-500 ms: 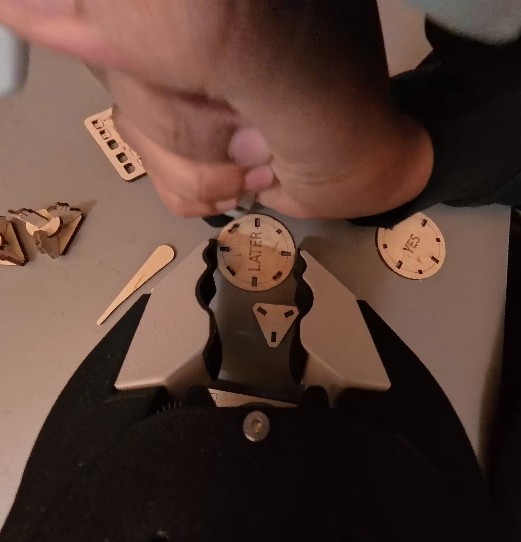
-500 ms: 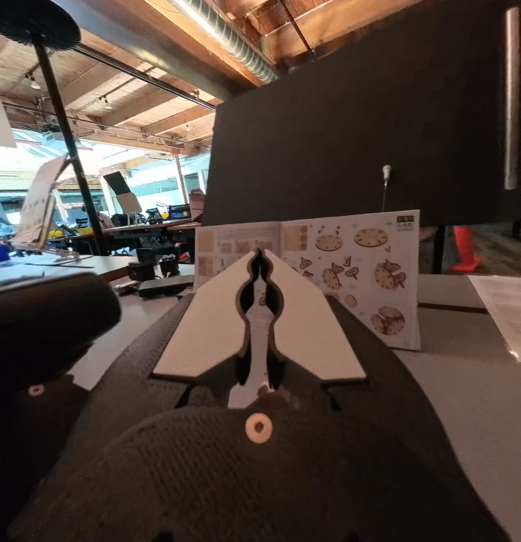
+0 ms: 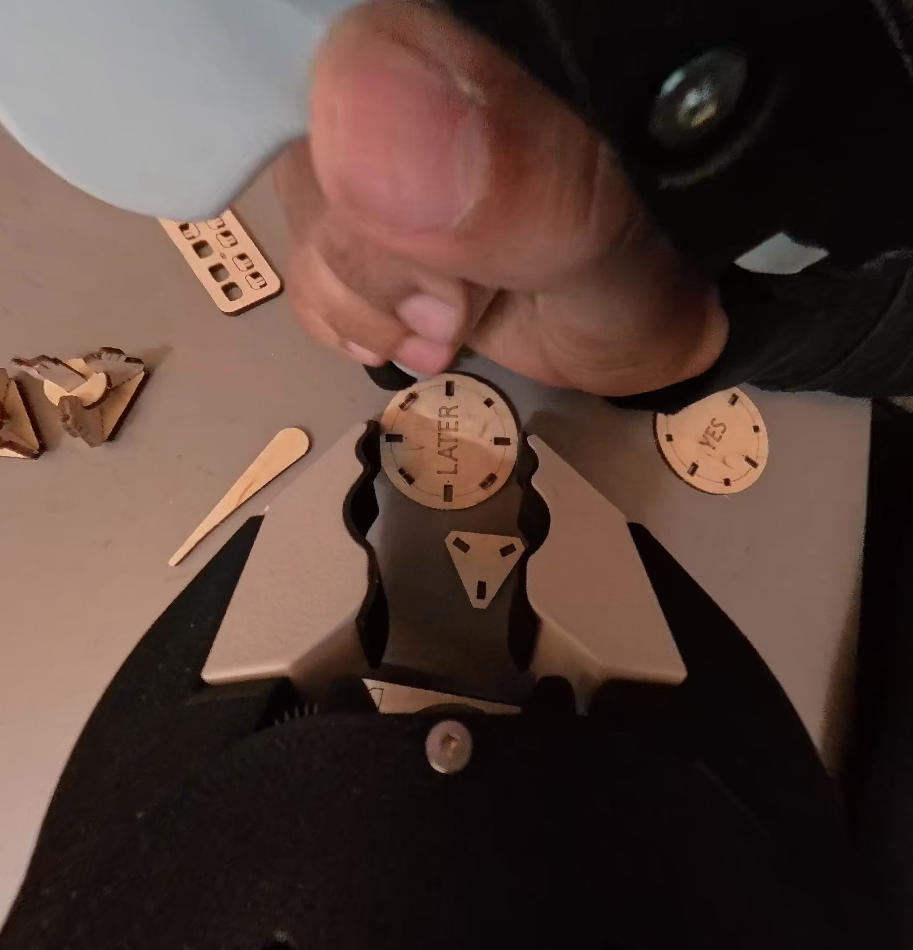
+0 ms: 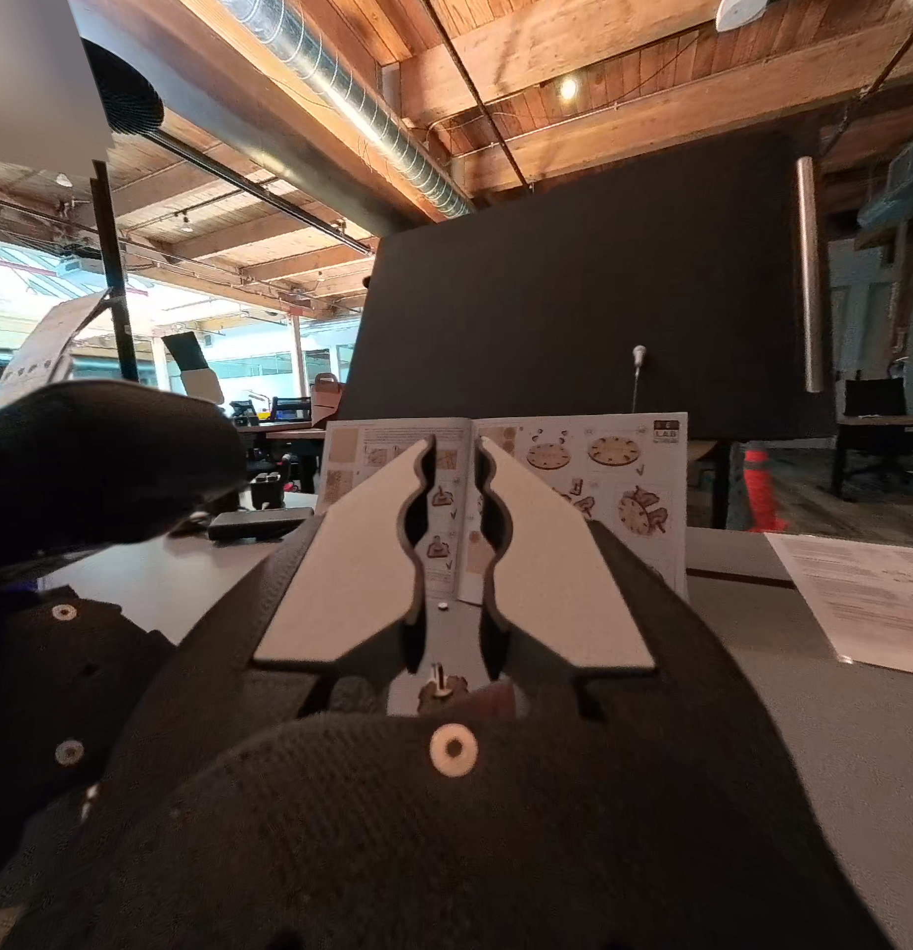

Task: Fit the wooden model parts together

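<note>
In the left wrist view my left gripper points down at a grey table and is shut on a round wooden disc with slots around its rim. Both black pads press on the disc's edges. A person's hand reaches down from above, its fingertips at the disc's far edge. A small wooden triangle lies on the table between my fingers. My right gripper is level with the table, its jaws slightly apart with nothing between them. It faces an open instruction booklet. Its black body also shows in the left wrist view.
On the table are a second wooden disc, a teardrop-shaped stick, a perforated wooden strip and small wooden assemblies. The table edge is at the right. A black board stands behind the booklet, with a paper sheet to its right.
My right gripper's jaws have parted from shut and its view has lifted. The hand has moved closer to the left camera. The disc stays in my left grasp.
</note>
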`<state>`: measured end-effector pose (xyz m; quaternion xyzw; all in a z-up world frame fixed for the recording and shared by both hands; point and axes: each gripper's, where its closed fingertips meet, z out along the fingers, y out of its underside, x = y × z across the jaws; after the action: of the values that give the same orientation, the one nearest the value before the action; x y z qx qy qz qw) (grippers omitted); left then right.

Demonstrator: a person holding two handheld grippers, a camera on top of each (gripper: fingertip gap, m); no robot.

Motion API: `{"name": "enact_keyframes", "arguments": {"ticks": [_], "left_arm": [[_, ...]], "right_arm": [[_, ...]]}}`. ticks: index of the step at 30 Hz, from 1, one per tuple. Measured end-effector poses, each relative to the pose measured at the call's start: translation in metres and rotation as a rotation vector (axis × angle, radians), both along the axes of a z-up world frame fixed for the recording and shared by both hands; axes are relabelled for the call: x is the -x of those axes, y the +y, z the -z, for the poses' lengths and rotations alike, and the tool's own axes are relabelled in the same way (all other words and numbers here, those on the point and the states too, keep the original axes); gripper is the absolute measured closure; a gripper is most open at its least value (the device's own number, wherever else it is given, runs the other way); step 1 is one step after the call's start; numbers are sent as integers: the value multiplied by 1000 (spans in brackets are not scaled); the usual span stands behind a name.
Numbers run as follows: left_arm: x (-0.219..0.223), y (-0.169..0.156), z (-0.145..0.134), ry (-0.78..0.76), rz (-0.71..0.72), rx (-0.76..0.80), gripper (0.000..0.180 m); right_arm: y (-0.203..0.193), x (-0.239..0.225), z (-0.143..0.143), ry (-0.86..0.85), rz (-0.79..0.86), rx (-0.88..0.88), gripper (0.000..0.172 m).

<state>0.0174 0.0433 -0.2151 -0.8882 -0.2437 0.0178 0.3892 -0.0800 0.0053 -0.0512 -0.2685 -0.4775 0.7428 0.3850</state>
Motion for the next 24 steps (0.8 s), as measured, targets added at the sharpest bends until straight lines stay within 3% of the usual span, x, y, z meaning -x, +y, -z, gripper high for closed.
{"name": "enact_keyframes", "arguments": {"ticks": [5,9,12,16,24], "left_arm": [[1,-1,-4,-81,-12,-71,129],[1,-1,-2,-34,-12,-29,130],[1,-1,-1,-13,-13,-12,130],[2,-1,0,-10,-15,-10,130],[2,-2,1,19,-20,15,128]], "right_arm": [[2,8,3,-62,-65,82,162],[4,6,-7,-56,-84,145,167],[-8,-1,-7,-25,-113,96,172],[-24,2,14,-62,-135,-33,172],[-25,-12,-3,53,-91,-57,172]]}}
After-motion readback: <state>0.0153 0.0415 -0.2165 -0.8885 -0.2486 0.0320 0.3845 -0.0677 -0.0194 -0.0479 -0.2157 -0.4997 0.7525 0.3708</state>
